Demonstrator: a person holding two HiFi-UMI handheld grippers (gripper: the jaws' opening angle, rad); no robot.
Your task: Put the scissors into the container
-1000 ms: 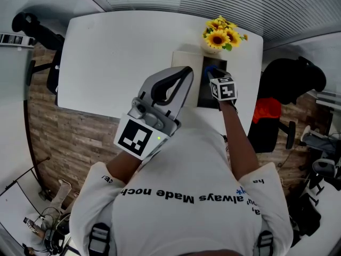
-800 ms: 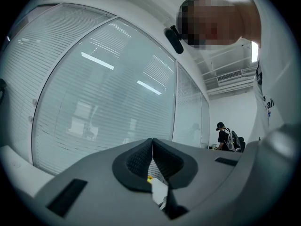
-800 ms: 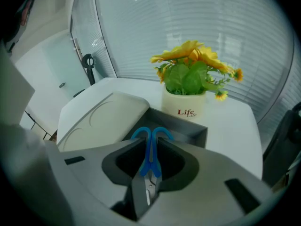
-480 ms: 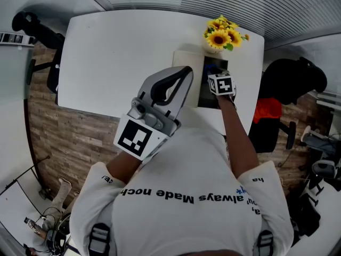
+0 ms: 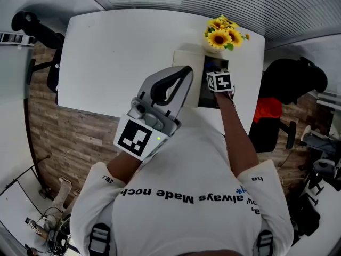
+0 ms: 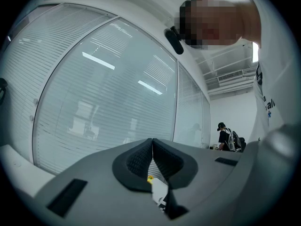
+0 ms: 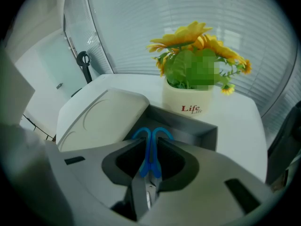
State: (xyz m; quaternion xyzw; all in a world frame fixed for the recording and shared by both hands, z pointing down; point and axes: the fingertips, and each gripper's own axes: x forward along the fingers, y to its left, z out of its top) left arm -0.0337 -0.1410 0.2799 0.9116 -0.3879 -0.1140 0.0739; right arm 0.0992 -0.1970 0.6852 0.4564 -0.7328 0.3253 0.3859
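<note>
Right gripper (image 7: 149,150) clamps blue scissors (image 7: 151,142) over the open container (image 7: 190,126), near the table (image 5: 133,47) edge; left gripper (image 6: 152,149) pinched together, empty.

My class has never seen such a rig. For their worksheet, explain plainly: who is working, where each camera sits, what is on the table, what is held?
No robot here: a person holds tongs in each hand. The head view looks down from a camera on the person's head; each gripper view comes from a camera riding on one pair of tongs. On the white table stand a pot of sunflowers and a dark open container, a pale lid-like panel beside it. The right tongs grip blue-handled scissors over the container. The left tongs, shut and empty, point at a glass wall.
</note>
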